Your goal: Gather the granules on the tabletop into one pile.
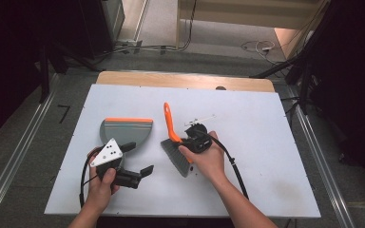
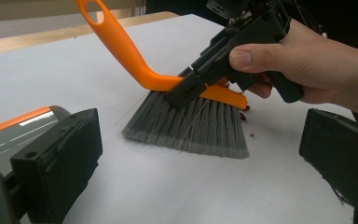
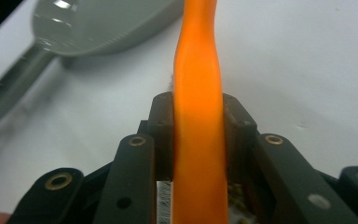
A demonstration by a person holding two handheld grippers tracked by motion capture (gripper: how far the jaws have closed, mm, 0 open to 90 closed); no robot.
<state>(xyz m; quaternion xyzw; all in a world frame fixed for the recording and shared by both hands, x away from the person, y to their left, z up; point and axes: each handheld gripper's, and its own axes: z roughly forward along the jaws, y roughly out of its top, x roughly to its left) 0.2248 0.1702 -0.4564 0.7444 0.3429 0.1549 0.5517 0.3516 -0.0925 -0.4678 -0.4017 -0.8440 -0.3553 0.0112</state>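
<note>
A hand brush with an orange handle (image 1: pixel 170 122) and grey bristles (image 1: pixel 177 157) stands tilted on the white table, its bristles touching the surface. My right gripper (image 1: pixel 184 141) is shut on the handle just above the bristle head, and the orange handle (image 3: pixel 198 140) runs up between its jaws. A grey dustpan with an orange lip (image 1: pixel 126 129) lies flat to the left of the brush. My left gripper (image 1: pixel 138 159) sits just in front of the dustpan, open, with nothing between its jaws. In the left gripper view the bristles (image 2: pixel 191 128) and a few small crumbs (image 2: pixel 245 114) lie ahead.
The white table top (image 1: pixel 266 142) ends in a wooden strip (image 1: pixel 185 80) at the far side. A black cable (image 1: pixel 233 164) trails from the right gripper across the table. Dark stands and floor cables (image 1: pixel 261 46) surround the table.
</note>
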